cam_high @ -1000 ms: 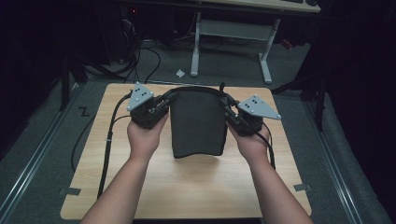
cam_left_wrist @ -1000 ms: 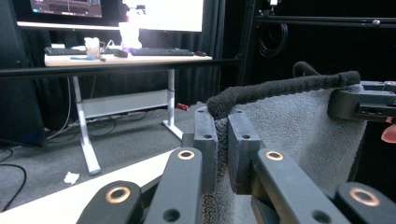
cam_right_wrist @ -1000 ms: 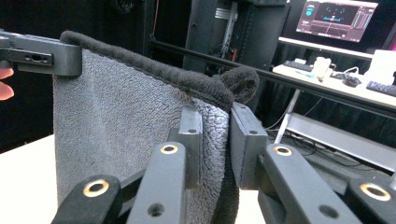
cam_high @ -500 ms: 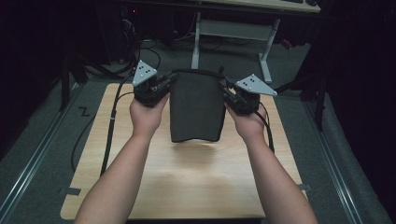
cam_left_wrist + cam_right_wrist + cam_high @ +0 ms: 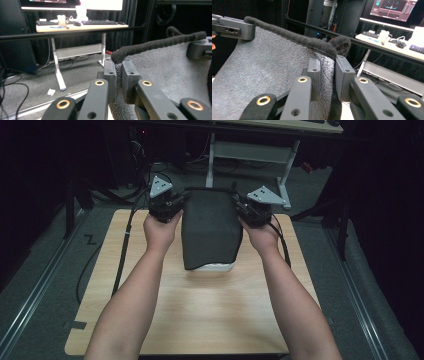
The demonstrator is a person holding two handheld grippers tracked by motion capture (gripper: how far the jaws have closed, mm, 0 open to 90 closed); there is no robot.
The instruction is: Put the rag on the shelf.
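Wooden counter (image 5: 200, 320) takes up the middle of the high view, light wood with rounded corners, grey floor around it. A second desk on white legs (image 5: 56, 62) stands beyond it with keyboards and a monitor on top, seen in both gripper views.

Dark grey towel (image 5: 210, 227) is held up over the far half of the counter, stretched between the two grippers by its top edge and hanging down flat. Its lower edge hangs just above the counter and a pale strip shows under it. Thick rolled hem runs along the top edge (image 5: 155, 43); terry texture is clear on the face (image 5: 267, 70).

Person's forearms come in from the bottom of the high view, one hand on each gripper.

Left hand-held gripper (image 5: 175, 205) sits at the towel's top left corner. In the left gripper view its jaws are clamped tight on the towel corner (image 5: 119, 82), cloth pinched between the pads, hem just above them.

Right hand-held gripper (image 5: 245, 207) sits at the top right corner. In the right gripper view its jaws (image 5: 327, 77) are closed on the towel edge, cloth bunched between the pads, hem curling over them.

Both grippers are level with each other, well apart, towel taut between them. Black cables trail from each down across the counter.
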